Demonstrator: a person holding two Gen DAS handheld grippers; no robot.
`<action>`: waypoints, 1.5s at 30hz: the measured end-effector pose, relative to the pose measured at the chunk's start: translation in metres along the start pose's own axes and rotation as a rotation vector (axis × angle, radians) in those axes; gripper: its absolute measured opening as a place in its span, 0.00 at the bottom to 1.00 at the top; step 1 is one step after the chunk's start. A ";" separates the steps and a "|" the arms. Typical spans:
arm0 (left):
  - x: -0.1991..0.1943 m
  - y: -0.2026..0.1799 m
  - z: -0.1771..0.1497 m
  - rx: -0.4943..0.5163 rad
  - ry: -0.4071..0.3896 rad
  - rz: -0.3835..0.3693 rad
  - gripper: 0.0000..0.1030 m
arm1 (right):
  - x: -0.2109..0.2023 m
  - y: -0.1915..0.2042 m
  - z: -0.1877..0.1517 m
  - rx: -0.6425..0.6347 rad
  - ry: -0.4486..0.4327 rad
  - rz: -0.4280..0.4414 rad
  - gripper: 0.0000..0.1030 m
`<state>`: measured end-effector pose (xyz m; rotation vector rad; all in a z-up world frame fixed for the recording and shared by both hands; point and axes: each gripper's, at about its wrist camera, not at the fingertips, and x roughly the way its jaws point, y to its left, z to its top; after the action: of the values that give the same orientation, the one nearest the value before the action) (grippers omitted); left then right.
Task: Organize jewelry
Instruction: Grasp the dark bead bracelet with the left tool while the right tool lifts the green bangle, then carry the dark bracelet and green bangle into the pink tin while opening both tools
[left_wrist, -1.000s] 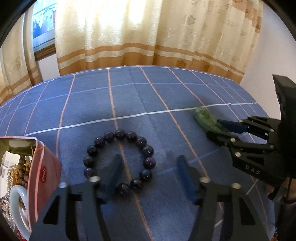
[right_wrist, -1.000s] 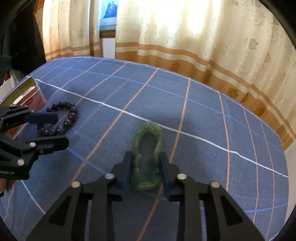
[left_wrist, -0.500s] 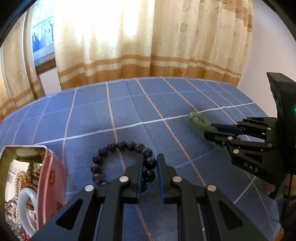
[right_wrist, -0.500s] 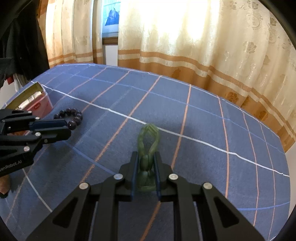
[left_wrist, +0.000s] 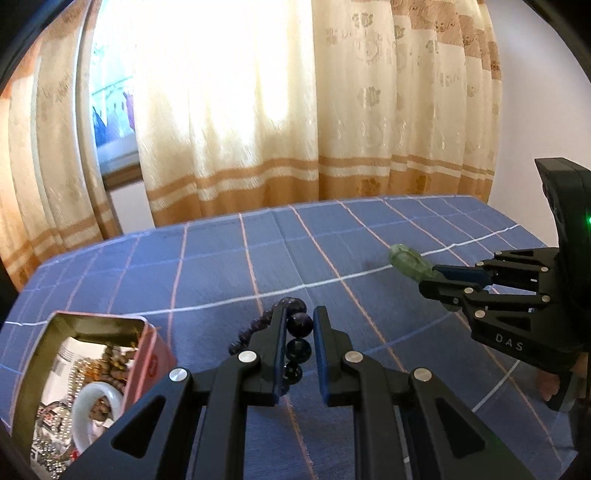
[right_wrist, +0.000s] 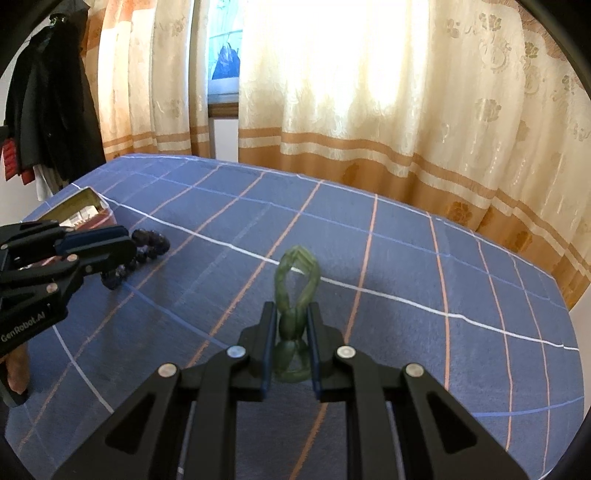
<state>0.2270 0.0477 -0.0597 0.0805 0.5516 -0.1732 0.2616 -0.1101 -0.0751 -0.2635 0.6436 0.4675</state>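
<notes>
My left gripper (left_wrist: 298, 332) is shut on a dark purple bead bracelet (left_wrist: 297, 325) and holds it lifted off the blue checked cloth (left_wrist: 229, 266); part of it hangs to the left of the fingers. My right gripper (right_wrist: 290, 325) is shut on a green bead bracelet (right_wrist: 297, 266), squeezed into a narrow loop and raised above the cloth. The right gripper shows in the left wrist view (left_wrist: 436, 275) with the green bracelet (left_wrist: 406, 258). The left gripper shows in the right wrist view (right_wrist: 125, 243) with the purple beads (right_wrist: 151, 240).
An open pink tin box (left_wrist: 147, 365) at the left holds a white bangle (left_wrist: 98, 402) and several bead strings; it also shows in the right wrist view (right_wrist: 86, 203). Cream curtains (left_wrist: 295, 129) hang behind the table. Dark clothes (right_wrist: 48, 110) hang far left.
Both grippers closed on their bracelets, the left on the purple one, the right on the green one, and lifted them up off the cloth.
</notes>
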 end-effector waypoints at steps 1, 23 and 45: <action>-0.002 0.000 0.000 0.002 -0.009 0.006 0.14 | -0.001 -0.001 -0.001 0.000 -0.004 0.000 0.17; -0.024 0.002 -0.003 -0.020 -0.145 0.081 0.14 | -0.021 0.011 0.000 -0.013 -0.121 0.000 0.17; -0.043 0.005 -0.009 -0.052 -0.222 0.110 0.14 | -0.041 0.015 -0.003 0.001 -0.236 0.003 0.17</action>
<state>0.1870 0.0596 -0.0442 0.0398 0.3286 -0.0597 0.2238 -0.1119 -0.0527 -0.2027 0.4144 0.4927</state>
